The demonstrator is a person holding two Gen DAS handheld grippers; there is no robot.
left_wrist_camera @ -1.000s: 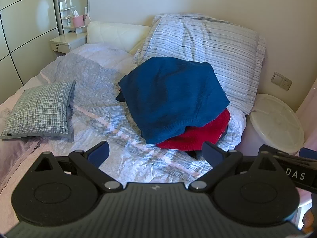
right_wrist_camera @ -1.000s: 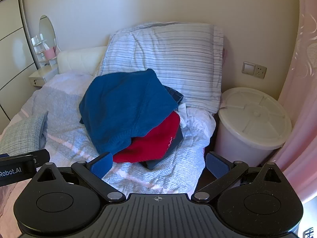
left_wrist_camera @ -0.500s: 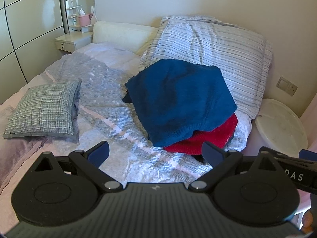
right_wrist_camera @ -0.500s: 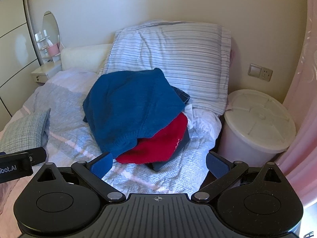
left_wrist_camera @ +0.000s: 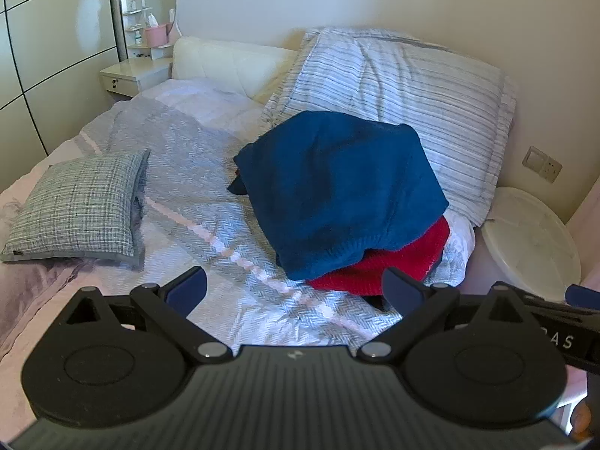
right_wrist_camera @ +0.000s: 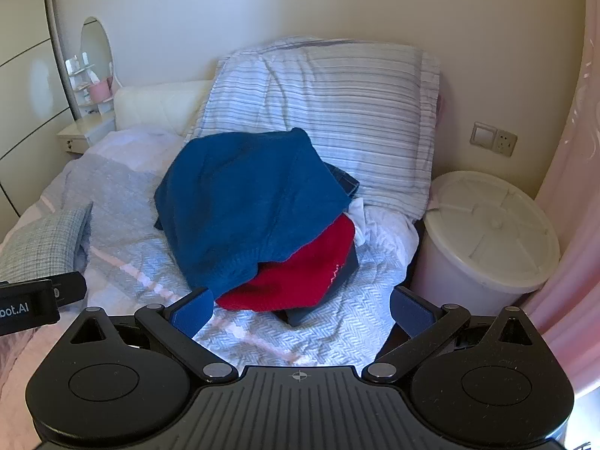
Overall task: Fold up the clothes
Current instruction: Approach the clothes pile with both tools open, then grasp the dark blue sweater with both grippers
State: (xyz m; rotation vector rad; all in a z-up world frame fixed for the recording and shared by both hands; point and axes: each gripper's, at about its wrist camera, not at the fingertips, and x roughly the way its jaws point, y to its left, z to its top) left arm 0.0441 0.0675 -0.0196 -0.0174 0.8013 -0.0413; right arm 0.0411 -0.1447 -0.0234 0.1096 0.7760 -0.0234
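Now | left gripper [left_wrist_camera: 294, 288]: spread wide, empty, blue sweater [left_wrist_camera: 337, 191] ahead and slightly right | right gripper [right_wrist_camera: 300, 307]: spread wide, empty, sweater straight ahead atop red garment [right_wrist_camera: 296, 277] | right looks nearer; pile's long axis runs toward the striped pillow [right_wrist_camera: 337, 112].

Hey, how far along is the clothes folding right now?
Nothing looks folded yet. The blue sweater lies heaped over the red garment and darker clothes on the bed. Left gripper and right gripper are open, holding nothing. The whole pile is left.
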